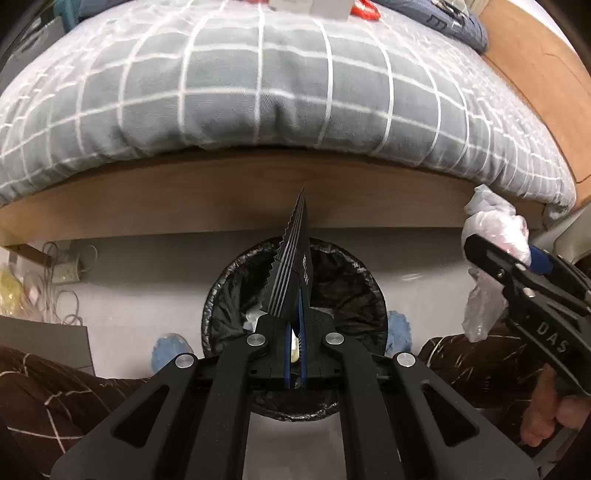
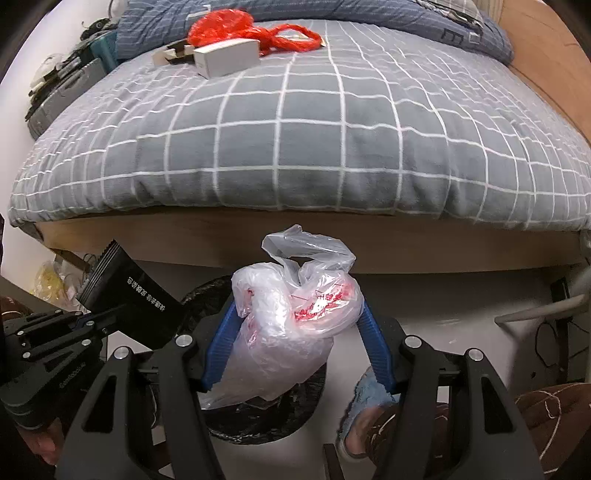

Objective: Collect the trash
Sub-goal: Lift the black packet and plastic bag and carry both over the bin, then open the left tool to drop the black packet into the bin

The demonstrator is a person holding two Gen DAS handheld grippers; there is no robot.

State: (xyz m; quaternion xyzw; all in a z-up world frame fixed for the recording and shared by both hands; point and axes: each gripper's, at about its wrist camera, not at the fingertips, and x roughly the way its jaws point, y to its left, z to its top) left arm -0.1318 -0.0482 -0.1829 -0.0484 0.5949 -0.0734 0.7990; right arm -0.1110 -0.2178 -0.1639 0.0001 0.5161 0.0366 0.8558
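L gripper (image 1: 295, 332) clamps black pouch (image 1: 293, 266); R gripper (image 2: 295, 325) clamps clear bag (image 2: 291, 317). Centre both over bin (image 1: 351, 280) before release.

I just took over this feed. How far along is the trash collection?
Done: the lined bin already holds some scraps. In hand: the left gripper is shut on a flat black mailer bag and the right gripper is shut on a crumpled clear plastic bag, both over the bin. Left: a red plastic bag and white box on the bed.
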